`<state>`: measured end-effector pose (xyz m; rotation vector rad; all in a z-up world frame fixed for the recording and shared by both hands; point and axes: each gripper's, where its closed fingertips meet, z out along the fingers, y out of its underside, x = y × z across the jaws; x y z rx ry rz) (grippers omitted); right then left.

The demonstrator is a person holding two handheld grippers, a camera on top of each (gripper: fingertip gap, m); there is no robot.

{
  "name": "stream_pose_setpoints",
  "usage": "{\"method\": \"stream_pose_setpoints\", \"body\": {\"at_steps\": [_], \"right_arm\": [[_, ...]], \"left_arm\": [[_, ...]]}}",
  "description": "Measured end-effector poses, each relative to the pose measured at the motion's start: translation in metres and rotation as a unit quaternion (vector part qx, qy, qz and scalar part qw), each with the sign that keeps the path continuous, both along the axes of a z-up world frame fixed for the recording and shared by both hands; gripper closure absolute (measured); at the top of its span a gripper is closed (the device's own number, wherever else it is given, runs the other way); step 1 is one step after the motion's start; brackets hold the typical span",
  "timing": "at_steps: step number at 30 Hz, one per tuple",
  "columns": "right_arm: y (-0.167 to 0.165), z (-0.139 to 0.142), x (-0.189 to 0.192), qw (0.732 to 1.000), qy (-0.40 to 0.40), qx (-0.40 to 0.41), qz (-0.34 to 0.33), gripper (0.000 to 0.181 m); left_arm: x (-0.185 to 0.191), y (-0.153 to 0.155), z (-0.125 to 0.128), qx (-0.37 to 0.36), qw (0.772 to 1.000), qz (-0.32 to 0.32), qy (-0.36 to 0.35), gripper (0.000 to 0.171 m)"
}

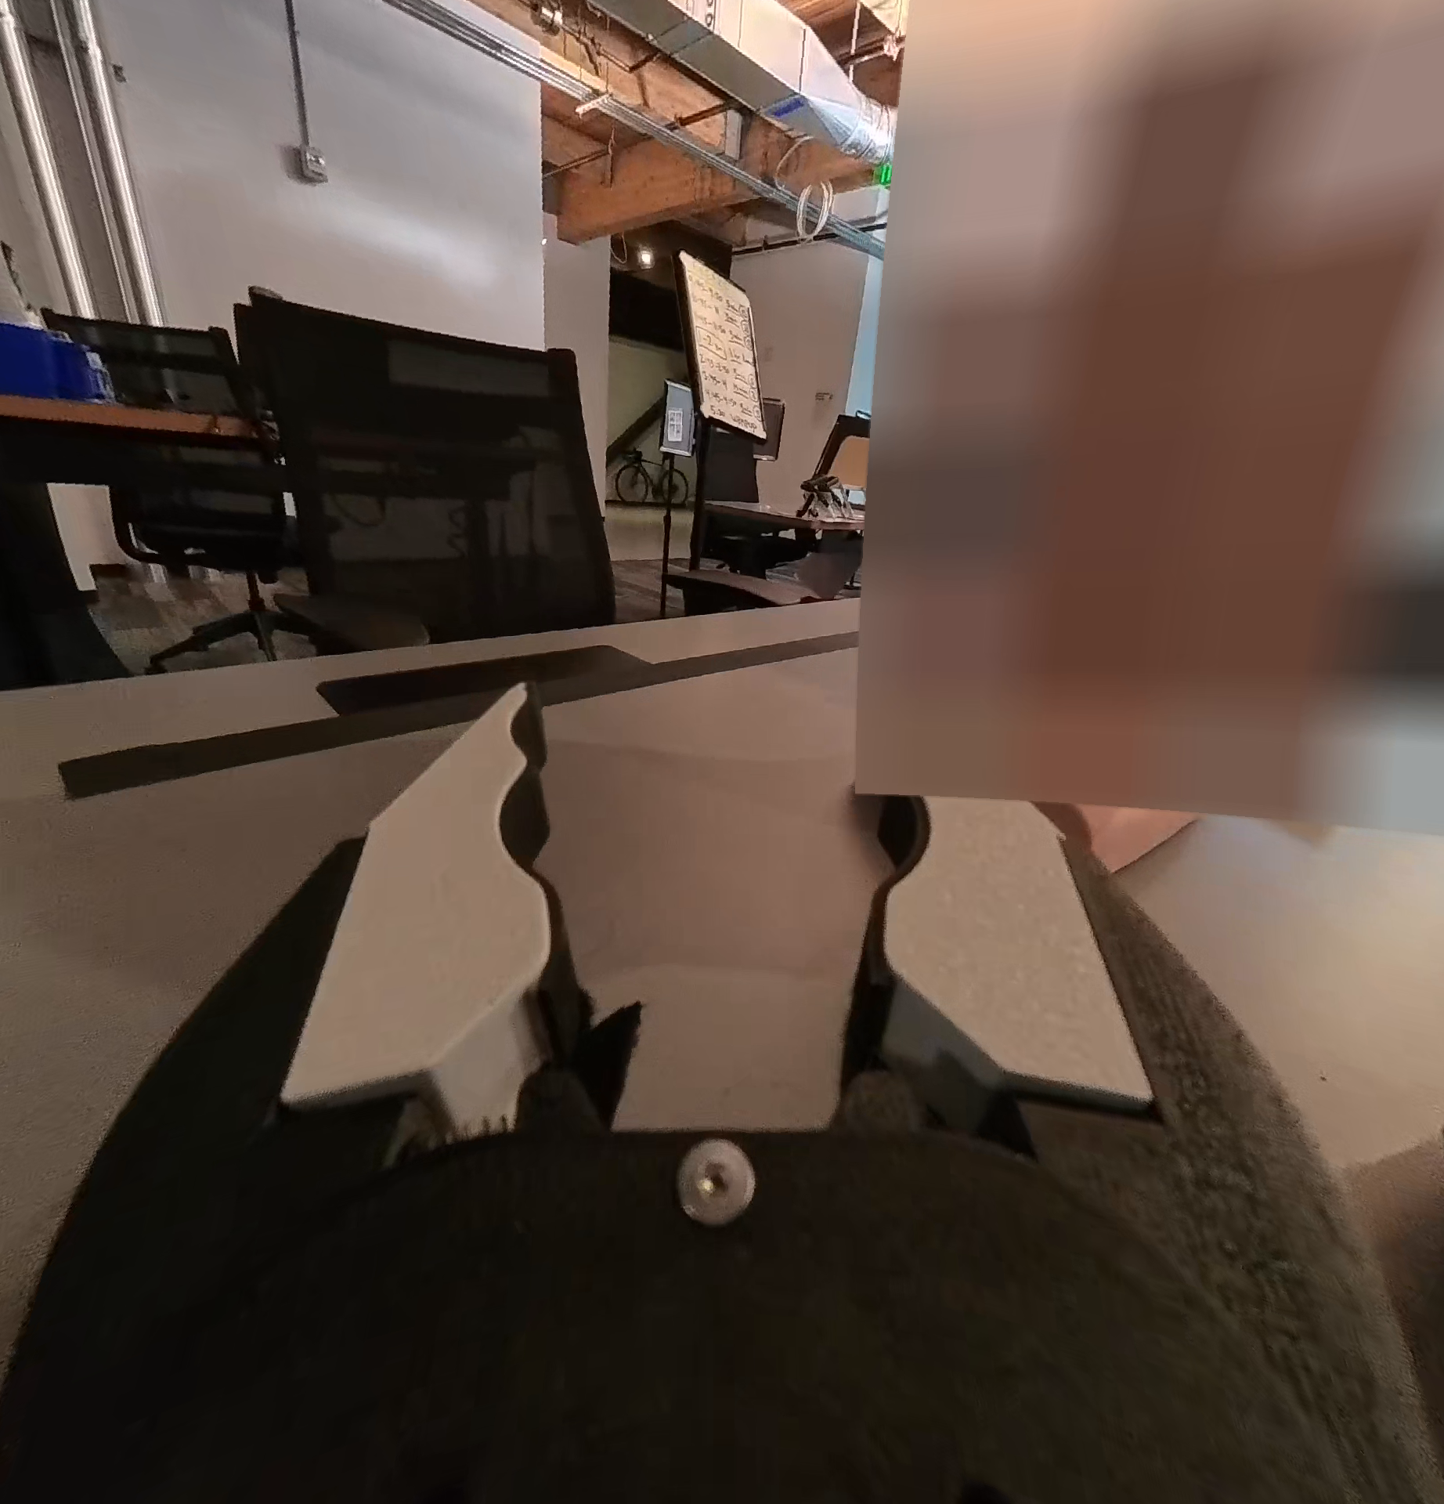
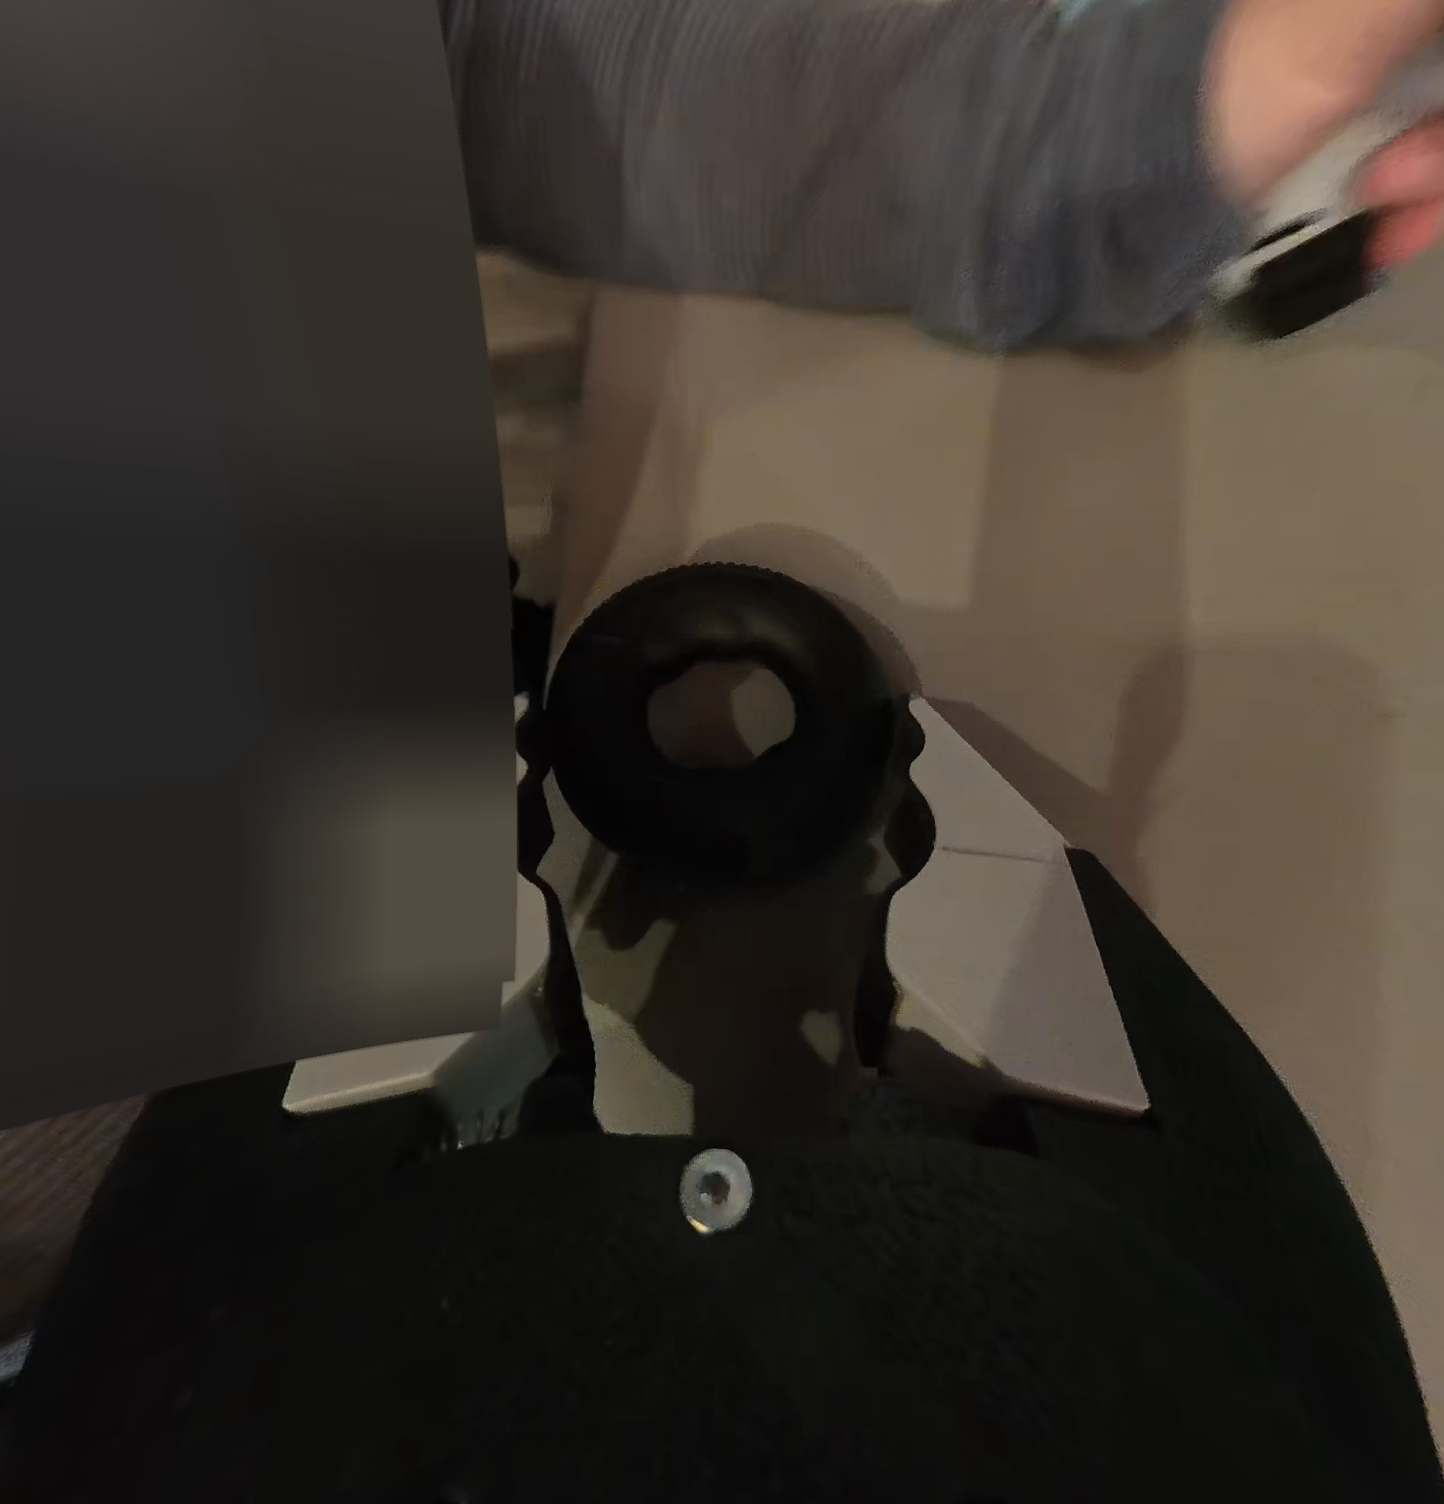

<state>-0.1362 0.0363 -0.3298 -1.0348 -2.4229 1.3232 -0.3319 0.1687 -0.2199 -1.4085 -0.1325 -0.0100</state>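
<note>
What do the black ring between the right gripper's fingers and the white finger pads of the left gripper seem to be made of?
Black ring with ridged rim: looks like rubber, a matt dark surface with fine tread lines around its edge; hard plastic cannot be excluded. White finger pads: probably printed plastic, matt with a grainy surface and crisp wavy inner edges. The pale grey table looks like smooth laminate with a dull sheen.

The left hand-held gripper (image 1: 702,830) has matt white, grainy plastic fingers (image 1: 434,920) on a rough black body. The bench (image 1: 174,879) looks smooth, matt grey. The black ring (image 2: 723,720) looks rubbery, finely ribbed.
</note>
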Motion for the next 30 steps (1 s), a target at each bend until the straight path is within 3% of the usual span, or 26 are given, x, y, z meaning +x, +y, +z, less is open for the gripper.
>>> {"method": "stream_pose_setpoints", "body": {"at_steps": [3, 5, 8, 11, 14, 16, 21, 30], "right_arm": [[0.021, 0.021, -0.005, 0.998, 0.039, -0.022, -0.032, 0.098], [0.038, 0.056, -0.003, 0.995, 0.082, -0.009, -0.05, 0.098], [0.075, 0.148, 0.003, 0.979, 0.177, 0.07, -0.069, 0.098], [0.129, 0.251, 0.005, 0.947, 0.24, 0.183, -0.111, 0.099], [0.195, 0.332, -0.004, 0.928, 0.233, 0.231, -0.178, 0.098], [0.238, 0.361, -0.012, 0.929, 0.19, 0.227, -0.222, 0.099], [0.32, 0.373, -0.025, 0.929, 0.088, 0.196, -0.302, 0.099], [0.342, 0.363, -0.03, 0.936, 0.069, 0.132, -0.32, 0.099]], "left_arm": [[-0.002, 0.0, -0.002, -0.001, 1.0, -0.001, -0.01, 0.089], [-0.003, 0.0, -0.002, -0.001, 1.0, -0.002, -0.012, 0.089], [-0.002, 0.002, -0.004, -0.005, 1.0, -0.007, -0.012, 0.088], [-0.001, 0.005, -0.007, -0.012, 1.0, -0.014, -0.013, 0.088], [-0.001, 0.005, -0.008, -0.012, 1.0, -0.018, -0.017, 0.087], [-0.001, 0.005, -0.008, -0.013, 0.999, -0.021, -0.022, 0.087], [-0.002, 0.005, -0.009, -0.014, 0.999, -0.024, -0.027, 0.087], [-0.003, 0.005, -0.009, -0.013, 0.999, -0.026, -0.033, 0.087]]}}
